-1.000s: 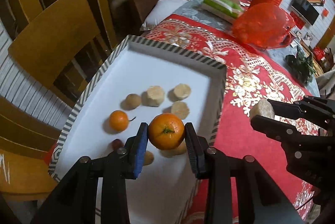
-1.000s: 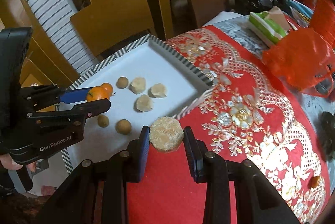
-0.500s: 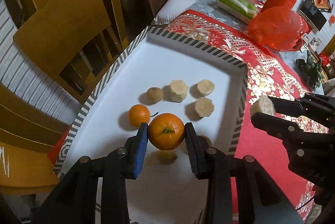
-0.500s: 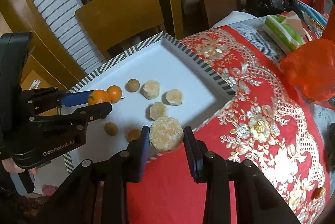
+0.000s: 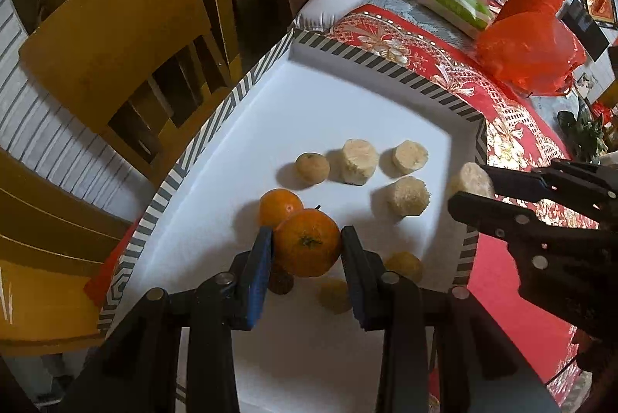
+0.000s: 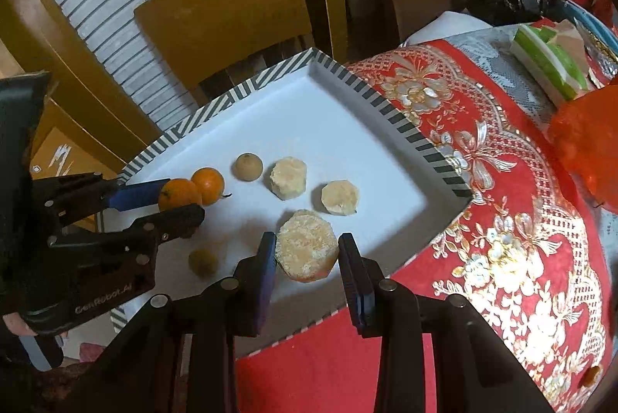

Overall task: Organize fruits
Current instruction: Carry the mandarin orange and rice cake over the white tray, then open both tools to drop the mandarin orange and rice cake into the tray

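Over the tray: both grippers hover, each carrying a piece.
Tray: white rectangular tray [image 5: 347, 112] with striped black-and-white rim, on a red floral tablecloth [image 6: 502, 220].
Left gripper [image 5: 307, 251]: clenched on a round orange tangerine [image 5: 307, 243], beside a second smaller tangerine [image 5: 280, 206].
Right gripper [image 6: 307, 254]: grasping a pale peeled fruit chunk [image 6: 307, 247] (faceted, beige), near three similar chunks on the tray.

the tray [image 5: 228, 112] is white inside with a black and white striped rim. two oranges [image 6: 207, 184] are bright orange. the peeled chunks [image 6: 287, 178] are pale yellow. at 3 o'clock the tablecloth [image 6: 502, 220] is red with gold flowers. the chairs [image 5: 116, 27] are yellow-brown.
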`<control>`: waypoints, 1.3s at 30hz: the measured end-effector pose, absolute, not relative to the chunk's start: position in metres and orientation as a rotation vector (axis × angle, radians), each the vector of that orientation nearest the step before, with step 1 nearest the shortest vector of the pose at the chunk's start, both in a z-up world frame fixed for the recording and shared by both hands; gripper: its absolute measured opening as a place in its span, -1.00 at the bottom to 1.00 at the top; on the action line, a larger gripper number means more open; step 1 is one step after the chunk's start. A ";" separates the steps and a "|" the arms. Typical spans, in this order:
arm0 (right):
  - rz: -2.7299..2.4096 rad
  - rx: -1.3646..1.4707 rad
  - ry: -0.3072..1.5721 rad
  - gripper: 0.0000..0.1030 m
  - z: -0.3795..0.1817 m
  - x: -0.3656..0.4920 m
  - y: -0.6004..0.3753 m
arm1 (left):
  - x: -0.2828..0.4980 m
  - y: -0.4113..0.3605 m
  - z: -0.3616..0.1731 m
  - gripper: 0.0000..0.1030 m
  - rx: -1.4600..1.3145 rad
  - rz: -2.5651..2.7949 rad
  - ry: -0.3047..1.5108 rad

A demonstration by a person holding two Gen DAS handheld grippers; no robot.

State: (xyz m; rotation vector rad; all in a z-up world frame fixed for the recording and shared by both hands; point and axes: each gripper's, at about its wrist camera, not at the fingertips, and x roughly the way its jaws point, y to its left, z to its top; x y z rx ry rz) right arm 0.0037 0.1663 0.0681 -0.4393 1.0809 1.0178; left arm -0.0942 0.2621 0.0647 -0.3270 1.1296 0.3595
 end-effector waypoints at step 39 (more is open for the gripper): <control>1.031 -0.416 1.097 -0.14 0.059 0.016 0.187 | -0.084 0.260 0.059 0.29 -0.310 0.340 1.142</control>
